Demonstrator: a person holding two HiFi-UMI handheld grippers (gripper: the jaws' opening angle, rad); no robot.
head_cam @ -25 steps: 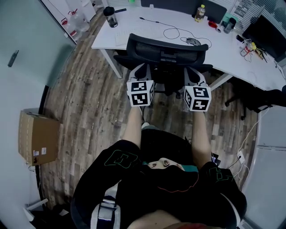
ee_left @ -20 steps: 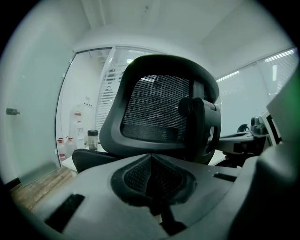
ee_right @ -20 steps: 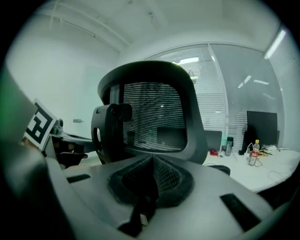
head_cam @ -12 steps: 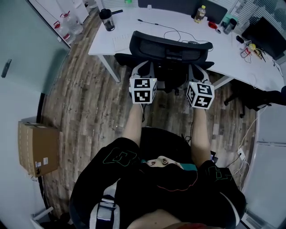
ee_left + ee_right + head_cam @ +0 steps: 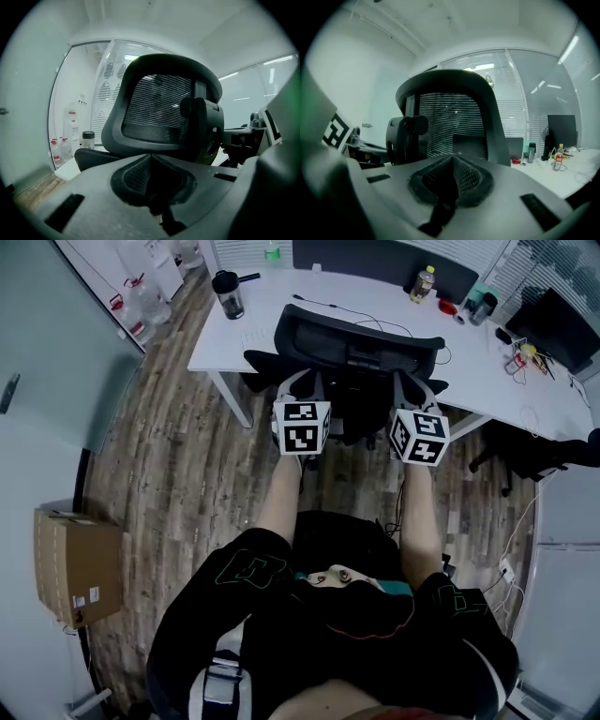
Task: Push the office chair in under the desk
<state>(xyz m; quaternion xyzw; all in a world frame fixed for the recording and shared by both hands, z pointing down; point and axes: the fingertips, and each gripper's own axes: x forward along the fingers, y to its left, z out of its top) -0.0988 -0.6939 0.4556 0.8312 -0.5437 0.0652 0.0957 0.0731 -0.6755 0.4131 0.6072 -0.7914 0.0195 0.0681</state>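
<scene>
A black mesh-backed office chair [image 5: 356, 343] stands at the near edge of the white desk [image 5: 281, 315], its backrest toward me and its seat partly under the desktop. My left gripper [image 5: 298, 392] and right gripper [image 5: 411, 395] reach side by side to the back of the backrest, one at each side; contact itself is hidden by their bodies. In the left gripper view the backrest [image 5: 159, 112] fills the middle, just beyond the left gripper [image 5: 150, 161], whose jaws are shut and empty. The right gripper [image 5: 452, 161] is shut too, close behind the backrest [image 5: 450, 117].
On the desk are a dark tumbler [image 5: 228, 294], a black cable [image 5: 375, 322], a yellow-capped bottle [image 5: 424, 282] and a monitor [image 5: 562, 329]. Water jugs [image 5: 141, 282] stand by the glass wall at left. A cardboard box [image 5: 75, 563] sits on the wood floor. Another chair [image 5: 534, 451] is at right.
The chair has rolled forward toward the desk, and both grippers have moved forward with it. The backrest now overlaps the desk edge more.
</scene>
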